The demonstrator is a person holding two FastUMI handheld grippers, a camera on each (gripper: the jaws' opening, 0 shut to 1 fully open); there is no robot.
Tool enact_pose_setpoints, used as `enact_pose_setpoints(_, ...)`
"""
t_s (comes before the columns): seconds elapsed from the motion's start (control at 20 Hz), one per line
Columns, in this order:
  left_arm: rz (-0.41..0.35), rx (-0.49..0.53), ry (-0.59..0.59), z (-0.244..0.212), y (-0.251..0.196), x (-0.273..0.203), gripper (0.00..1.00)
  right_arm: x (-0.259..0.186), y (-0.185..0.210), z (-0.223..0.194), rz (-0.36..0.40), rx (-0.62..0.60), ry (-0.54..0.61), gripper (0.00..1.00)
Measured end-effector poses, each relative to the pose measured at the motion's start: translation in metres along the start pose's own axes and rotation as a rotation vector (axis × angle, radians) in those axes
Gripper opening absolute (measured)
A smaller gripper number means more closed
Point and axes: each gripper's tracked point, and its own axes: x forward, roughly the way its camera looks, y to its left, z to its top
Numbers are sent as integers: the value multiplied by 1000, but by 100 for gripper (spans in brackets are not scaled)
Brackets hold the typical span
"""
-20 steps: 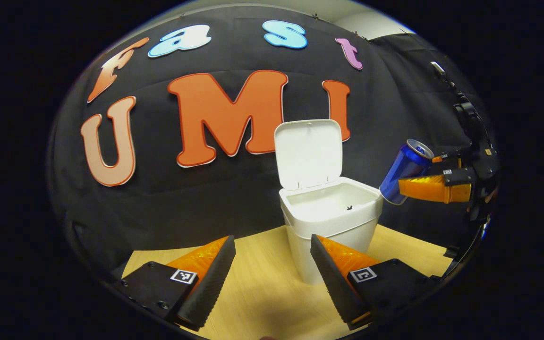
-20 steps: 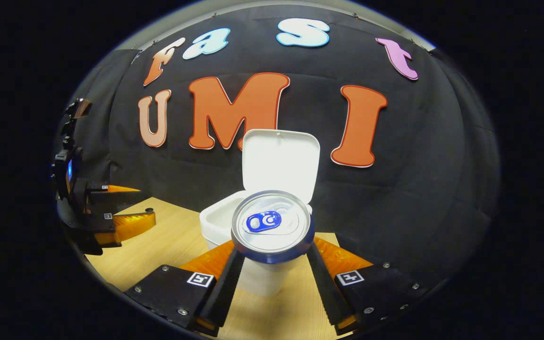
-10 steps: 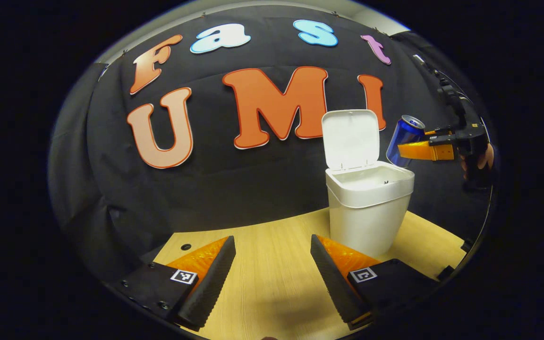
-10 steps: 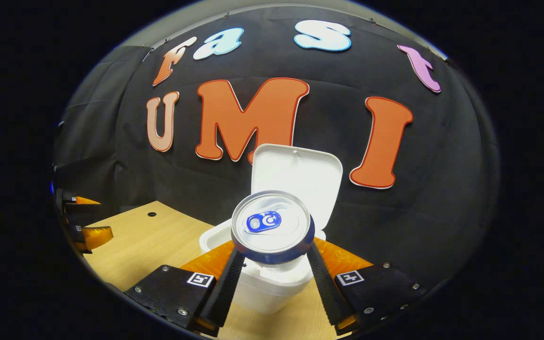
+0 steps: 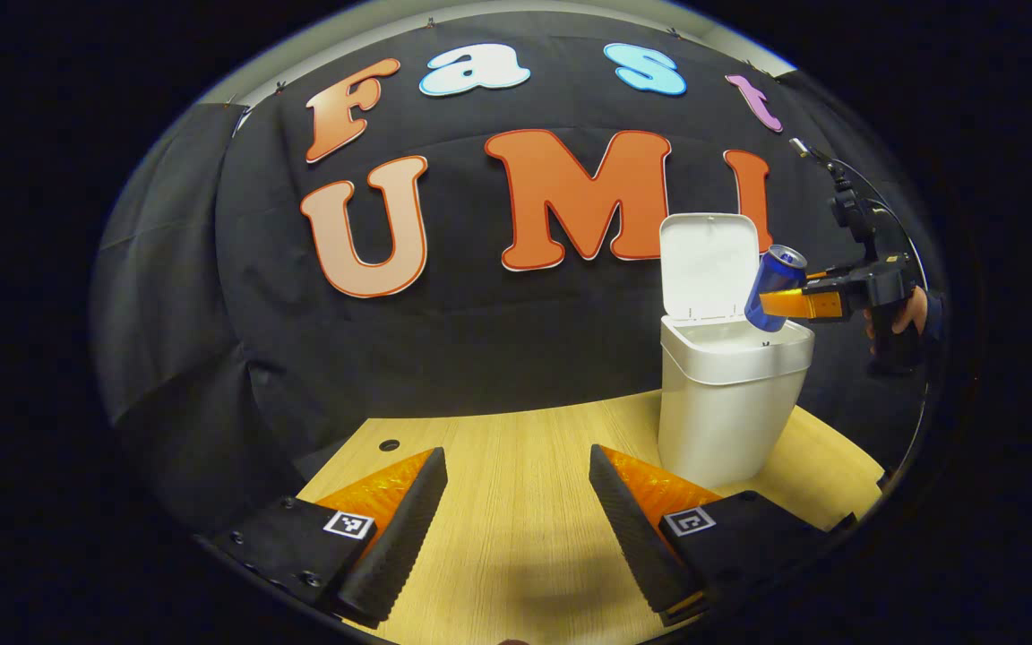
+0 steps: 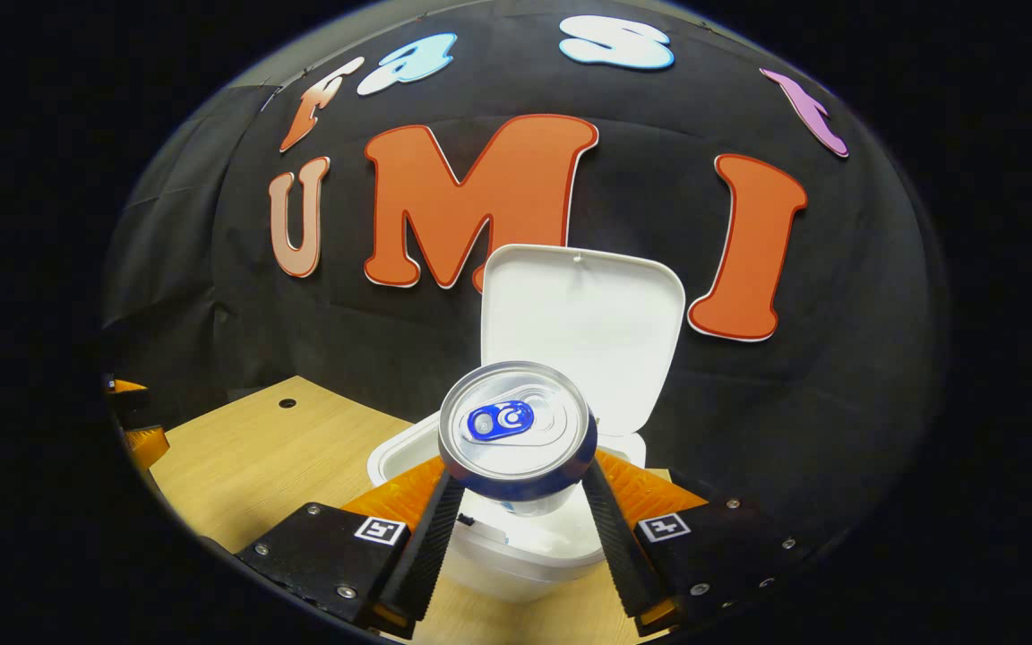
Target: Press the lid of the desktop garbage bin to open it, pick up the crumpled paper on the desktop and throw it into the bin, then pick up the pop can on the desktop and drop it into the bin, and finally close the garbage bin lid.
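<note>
The pop can [image 6: 517, 428] sits pinched between both fingers of my right gripper [image 6: 516, 537], its top facing the camera, tilted and held just over the open mouth of the garbage bin [image 6: 516, 560]. Behind the can, the bin's lid [image 6: 583, 331] stands upright. The can blocks most of the bin's inside, so I cannot tell what lies there. My left gripper [image 5: 516, 528] hovers spread and empty over the desktop [image 5: 516, 466], well apart from the bin.
</note>
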Motion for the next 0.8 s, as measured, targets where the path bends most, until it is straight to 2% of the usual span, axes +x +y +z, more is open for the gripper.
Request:
enact_pose_setpoints(0.25,44,-19,13,-8,12,-6,100,17,9,-12,10,10,35,79)
enact_pose_setpoints(0.3,50,-26,14,-9,16,-8,100,22,11,-14,16,22,44,75)
enact_pose_setpoints(0.35,54,-27,11,-9,20,-9,99,26,15,-16,17,28,53,79)
enact_pose_setpoints(0.55,88,-41,33,-18,44,-6,100,39,27,-23,13,29,86,79)
enact_pose_setpoints(0.65,95,-60,41,-20,52,1,100,48,21,-22,14,27,99,79)
enact_pose_setpoints(0.8,78,-60,44,-20,53,10,100,53,21,-25,2,49,121,80)
